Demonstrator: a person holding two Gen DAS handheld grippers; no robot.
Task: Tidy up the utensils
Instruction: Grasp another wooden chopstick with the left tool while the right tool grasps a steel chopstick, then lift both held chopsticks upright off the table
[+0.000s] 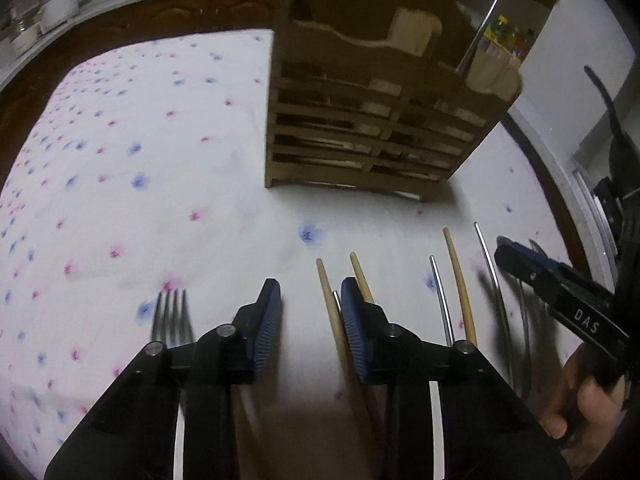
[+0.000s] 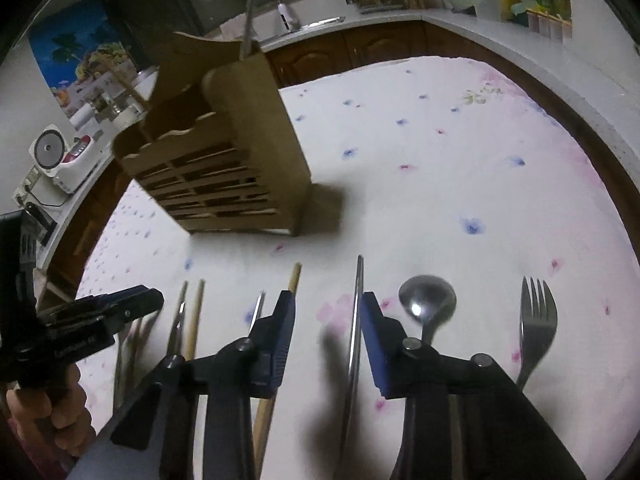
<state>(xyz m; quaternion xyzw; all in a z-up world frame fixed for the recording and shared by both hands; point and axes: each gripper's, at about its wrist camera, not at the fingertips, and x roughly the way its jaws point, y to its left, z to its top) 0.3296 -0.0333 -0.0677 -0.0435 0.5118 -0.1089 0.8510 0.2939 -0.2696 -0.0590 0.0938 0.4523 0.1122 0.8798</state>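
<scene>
Left gripper fills the near edge of the left wrist view, jaws spread wide w/ nothing between them; its right finger lies over the wooden chopsticks. Right gripper is also spread, straddling a metal chopstick that runs close along the inner face of its right finger; can't tell if they touch.

Table w/ white floral cloth carries everything. Biggest item: wooden utensil holder, slatted front, scalloped top, upright toward the far edge, well apart from the loose utensils; one metal rod stands up out of it.

Loose utensils lie in a row along the near edge, handles toward the cameras:
- fork, steel, four tines, at the row's right end in the right wrist view
- spoon, shiny bowl, between fork & right gripper
- more wooden & metal chopsticks side by side between the two grippers, roughly parallel

A second fork lies just left of the left gripper.
</scene>
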